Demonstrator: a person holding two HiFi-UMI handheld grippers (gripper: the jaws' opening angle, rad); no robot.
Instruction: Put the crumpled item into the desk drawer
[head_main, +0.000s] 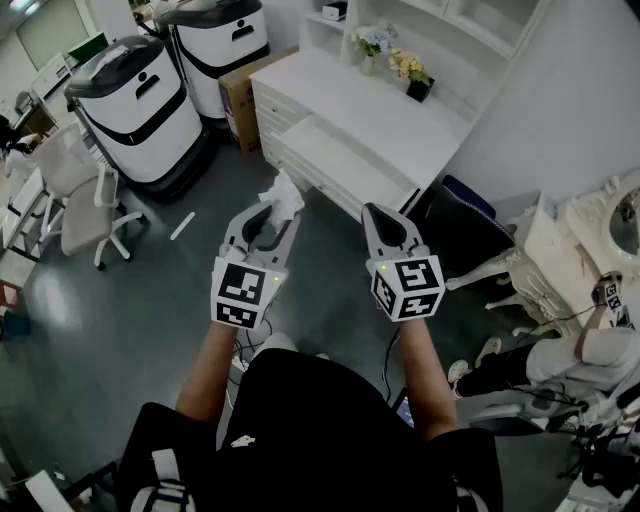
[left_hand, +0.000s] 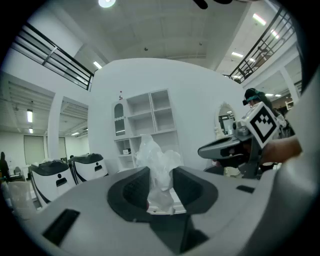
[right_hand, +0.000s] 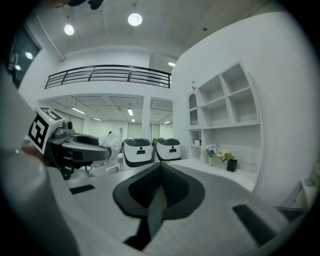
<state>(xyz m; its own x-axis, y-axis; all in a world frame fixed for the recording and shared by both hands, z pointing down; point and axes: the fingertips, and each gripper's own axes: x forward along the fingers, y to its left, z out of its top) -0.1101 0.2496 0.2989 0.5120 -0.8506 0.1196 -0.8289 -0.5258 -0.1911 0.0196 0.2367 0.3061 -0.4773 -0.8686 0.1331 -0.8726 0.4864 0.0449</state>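
A crumpled white item (head_main: 282, 195) sticks out from between the jaws of my left gripper (head_main: 272, 212), which is shut on it above the grey floor. In the left gripper view the crumpled white item (left_hand: 159, 167) fills the gap between the dark pads (left_hand: 132, 190) of the left gripper (left_hand: 161, 175). Just ahead stands the white desk (head_main: 385, 115), with its open drawer (head_main: 340, 165) facing me. Level with the left gripper and to its right, my right gripper (head_main: 385, 215) is shut and holds nothing. Its jaws meet in the right gripper view, where the right gripper (right_hand: 160, 170) points past the desk.
Two white-and-black machines (head_main: 140, 100) and a cardboard box (head_main: 238, 95) stand left of the desk. A white office chair (head_main: 75, 190) is at far left. Flower pots (head_main: 410, 70) sit on the desk. A black chair (head_main: 455, 228) and a white ornate chair (head_main: 560, 240) are on the right.
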